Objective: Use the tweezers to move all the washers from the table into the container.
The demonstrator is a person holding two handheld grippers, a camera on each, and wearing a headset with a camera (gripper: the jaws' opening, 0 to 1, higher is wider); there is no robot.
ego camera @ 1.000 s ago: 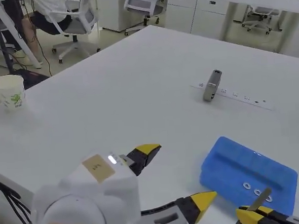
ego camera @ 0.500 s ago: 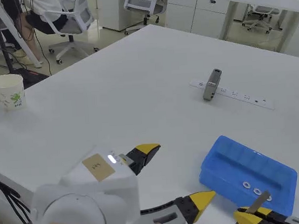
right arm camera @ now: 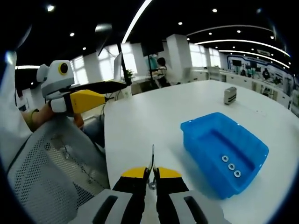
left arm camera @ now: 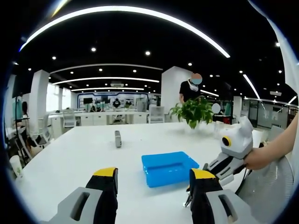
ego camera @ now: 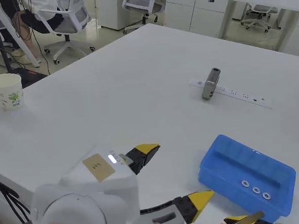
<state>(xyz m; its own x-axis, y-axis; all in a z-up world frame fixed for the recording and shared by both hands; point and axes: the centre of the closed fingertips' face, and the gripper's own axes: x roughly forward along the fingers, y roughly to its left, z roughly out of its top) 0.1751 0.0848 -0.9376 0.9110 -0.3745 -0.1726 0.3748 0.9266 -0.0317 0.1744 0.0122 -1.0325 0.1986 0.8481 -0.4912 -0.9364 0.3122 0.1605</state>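
Three washers [ego camera: 256,190] lie in the blue container [ego camera: 216,171]. Beside it the right gripper [right arm camera: 152,175] clamps the tweezers [right arm camera: 153,161], whose tips look pressed together and empty. The left gripper [left arm camera: 153,173] is spread, idle. Probably between picks: next means finding any leftover washer on the table [ego camera: 138,92].

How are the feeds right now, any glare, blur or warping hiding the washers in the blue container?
Head view: even light, soft shadows, no glare; three washers sharp in the blue container. Right gripper view: fisheye bends the table edge, yet washers and tweezers are crisp. Left gripper view: ceiling lights bow into arcs; container small, washers too small to tell.
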